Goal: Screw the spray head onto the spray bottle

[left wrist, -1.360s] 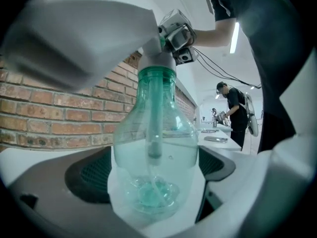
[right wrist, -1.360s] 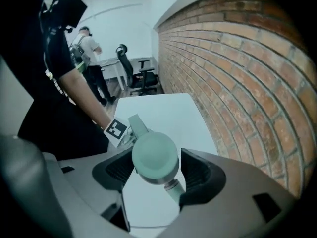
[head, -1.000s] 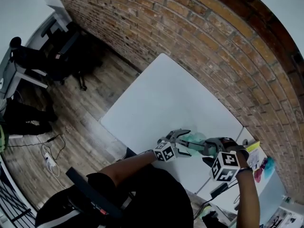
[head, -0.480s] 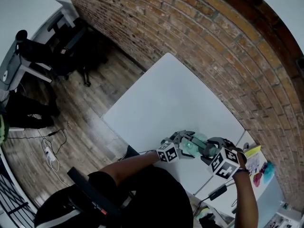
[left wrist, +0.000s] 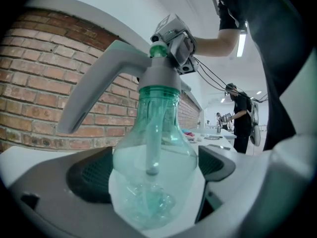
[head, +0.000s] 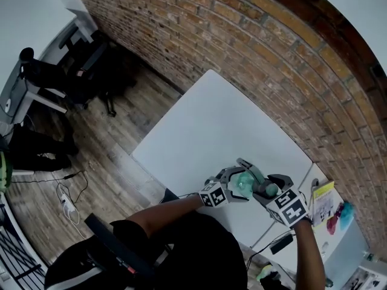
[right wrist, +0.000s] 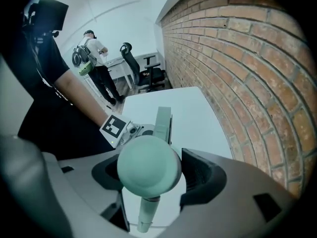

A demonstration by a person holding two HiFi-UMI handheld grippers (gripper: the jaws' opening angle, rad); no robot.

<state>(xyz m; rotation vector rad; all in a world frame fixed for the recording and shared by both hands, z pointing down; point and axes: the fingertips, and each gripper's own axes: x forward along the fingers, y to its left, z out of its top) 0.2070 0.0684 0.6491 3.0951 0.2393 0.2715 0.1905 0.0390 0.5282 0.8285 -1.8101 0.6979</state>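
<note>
Green-tinted clear plastic: the bottle sits between the left gripper's jaws, which press on its round belly from both sides. Grey head is on the neck, dip tube hanging inside, long lever sticking out to one side. Right gripper comes at it from above, with its jaws closed on the head's pale green knob. All of it is held over the near edge of the white table, with the brick wall beyond. Whether the thread has caught, I can't tell.

Risks, as I judge them:
- Head slightly off-axis when turned — cross-thread.
- Bottle looks thin and slick. It may spin in the left jaws instead of letting the head tighten, or buckle if squeezed harder.
- Lever could swing round into the left gripper.
- Right grip is on a rounded knob — slip there seems likely.
</note>
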